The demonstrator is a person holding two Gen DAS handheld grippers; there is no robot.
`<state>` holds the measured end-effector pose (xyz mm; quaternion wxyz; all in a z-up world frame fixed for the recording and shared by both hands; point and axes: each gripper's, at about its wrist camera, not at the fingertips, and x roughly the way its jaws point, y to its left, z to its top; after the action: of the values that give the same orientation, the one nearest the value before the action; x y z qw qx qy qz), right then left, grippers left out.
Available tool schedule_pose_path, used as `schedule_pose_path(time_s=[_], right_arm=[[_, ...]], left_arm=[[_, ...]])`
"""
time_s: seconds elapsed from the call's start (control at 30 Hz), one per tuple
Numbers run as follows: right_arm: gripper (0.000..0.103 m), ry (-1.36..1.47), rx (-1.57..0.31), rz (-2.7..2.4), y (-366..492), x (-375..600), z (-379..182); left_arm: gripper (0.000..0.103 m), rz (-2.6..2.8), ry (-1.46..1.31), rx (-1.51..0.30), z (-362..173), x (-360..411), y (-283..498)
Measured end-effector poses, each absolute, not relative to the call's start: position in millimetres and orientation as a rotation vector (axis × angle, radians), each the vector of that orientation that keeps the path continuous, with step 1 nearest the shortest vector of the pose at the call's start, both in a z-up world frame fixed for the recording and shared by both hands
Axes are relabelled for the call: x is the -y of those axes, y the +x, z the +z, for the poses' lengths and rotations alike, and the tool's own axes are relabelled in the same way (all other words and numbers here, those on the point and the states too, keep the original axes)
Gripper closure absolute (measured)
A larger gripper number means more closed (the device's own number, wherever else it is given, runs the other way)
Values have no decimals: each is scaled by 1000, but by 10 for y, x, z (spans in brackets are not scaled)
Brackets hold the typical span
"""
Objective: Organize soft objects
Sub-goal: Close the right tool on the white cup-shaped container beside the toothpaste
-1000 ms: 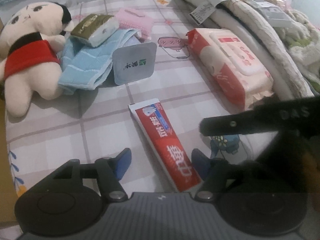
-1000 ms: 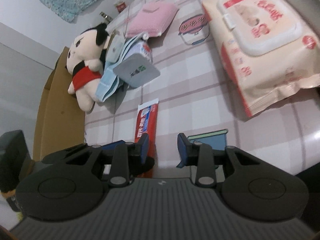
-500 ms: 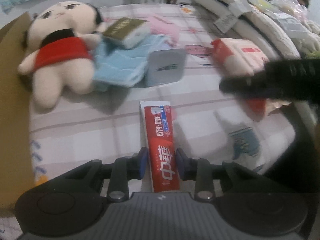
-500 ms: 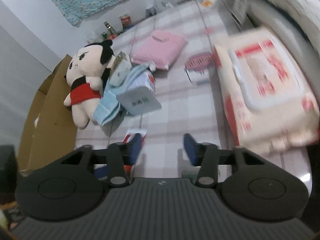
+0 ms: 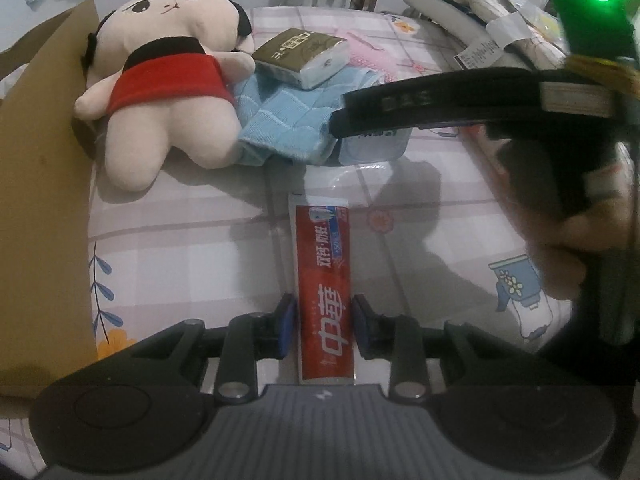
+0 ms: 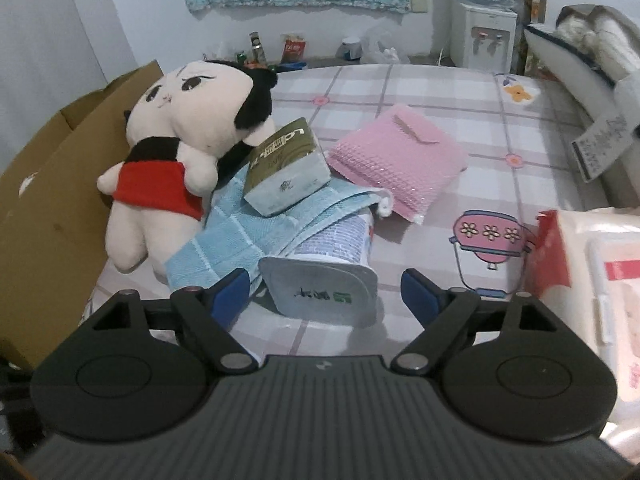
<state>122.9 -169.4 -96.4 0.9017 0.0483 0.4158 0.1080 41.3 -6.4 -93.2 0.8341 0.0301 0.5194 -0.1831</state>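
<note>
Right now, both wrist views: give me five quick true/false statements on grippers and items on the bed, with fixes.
1. The left gripper is closed on the toothpaste tube. True.
2. The right gripper is clamped on the yogurt cup. False: its jaws have just been opening and stand wide, the cup lying ahead between them, untouched.
3. The tissue pack lies on the blue towel. True.
4. The plush doll sits inside the cardboard box. False: it lies on the bed beside the box.
5. The pink packet lies under the towel. False: it lies uncovered beside it.
</note>
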Motion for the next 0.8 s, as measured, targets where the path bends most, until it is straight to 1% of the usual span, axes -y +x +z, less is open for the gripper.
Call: schedule_pose_path(time_s=[0.07, 0.1, 0.13, 0.23, 0.47, 0.7, 0.8], right_arm=[[22, 97, -856, 225, 1287, 1668, -1015], [29, 98, -852, 227, 1311, 1657, -1037], [40, 103, -851, 231, 1335, 1654, -1061], [42, 147, -869, 242, 1362, 1681, -1100], [42, 194, -920, 205, 1183, 1836, -991], [42, 308, -1115, 223, 895, 2144, -871], [43, 301, -1211, 242, 834, 2191, -790]], left_arm=[[72, -387, 60, -1101, -935, 67, 420], [72, -387, 58, -1102, -935, 59, 418], [72, -386, 56, -1102, -934, 52, 412], [72, -384, 56, -1100, -940, 57, 428], [72, -381, 59, -1090, -931, 50, 418], [72, -382, 55, -1086, -927, 45, 410], [72, -382, 55, -1089, -922, 41, 418]])
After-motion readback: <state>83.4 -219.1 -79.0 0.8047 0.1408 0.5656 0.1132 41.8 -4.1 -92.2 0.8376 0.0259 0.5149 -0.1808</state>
